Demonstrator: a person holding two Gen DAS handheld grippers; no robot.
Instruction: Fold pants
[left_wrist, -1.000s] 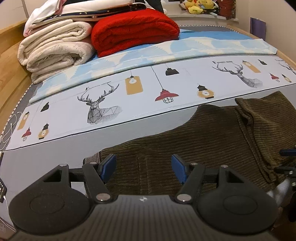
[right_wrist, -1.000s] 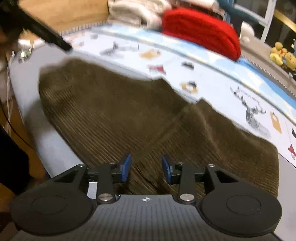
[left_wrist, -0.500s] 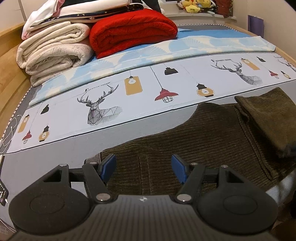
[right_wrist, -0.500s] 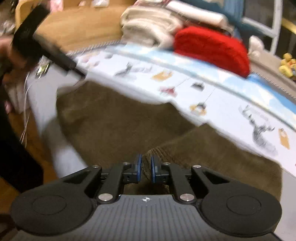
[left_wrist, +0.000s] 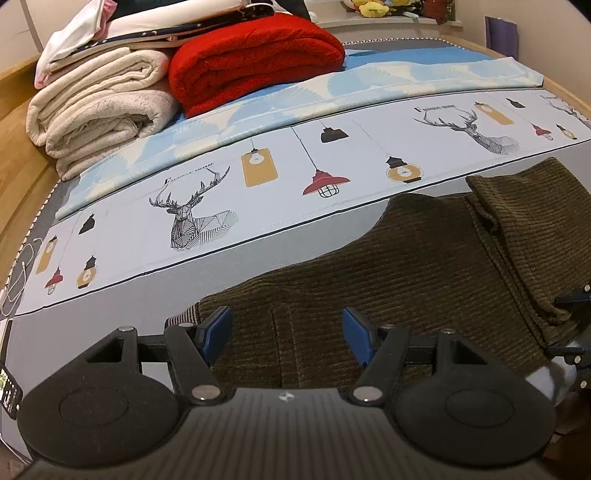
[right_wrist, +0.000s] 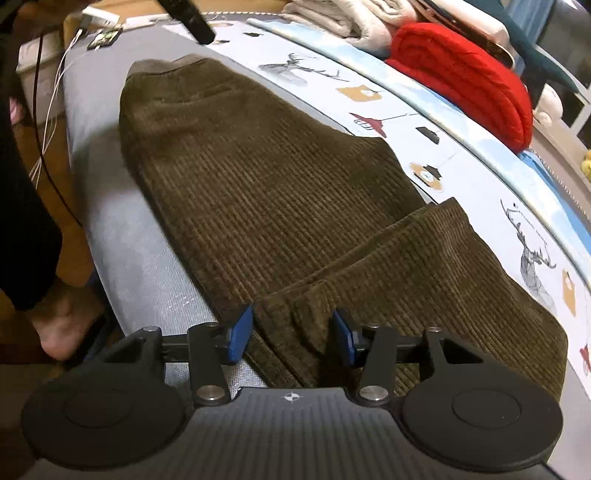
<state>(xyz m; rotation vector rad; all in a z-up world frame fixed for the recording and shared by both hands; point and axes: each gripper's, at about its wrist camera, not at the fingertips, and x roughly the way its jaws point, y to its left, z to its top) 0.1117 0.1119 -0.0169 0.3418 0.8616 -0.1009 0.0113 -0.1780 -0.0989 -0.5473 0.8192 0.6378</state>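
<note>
Olive-brown corduroy pants (left_wrist: 406, 266) lie flat on the grey bed sheet (left_wrist: 110, 306), with the legs folded back over themselves at the right. In the right wrist view the pants (right_wrist: 266, 177) stretch away with the waistband at the far left and the folded leg layer (right_wrist: 443, 266) nearer. My left gripper (left_wrist: 286, 334) is open and empty, low over the waistband end. My right gripper (right_wrist: 291, 334) is open, its blue pads on either side of the folded leg edge.
A printed deer-and-lamp sheet (left_wrist: 258, 173) lies beyond the pants. Folded cream blankets (left_wrist: 99, 107) and a red blanket (left_wrist: 255, 59) are stacked at the back. Cables and a phone (right_wrist: 105, 37) lie at the bed's far left corner. A bare foot (right_wrist: 62, 321) stands by the bed.
My right gripper was shut on the folded leg edge half a second ago; it has lowered the fold onto the pants and opened. My left gripper has stayed open and still.
</note>
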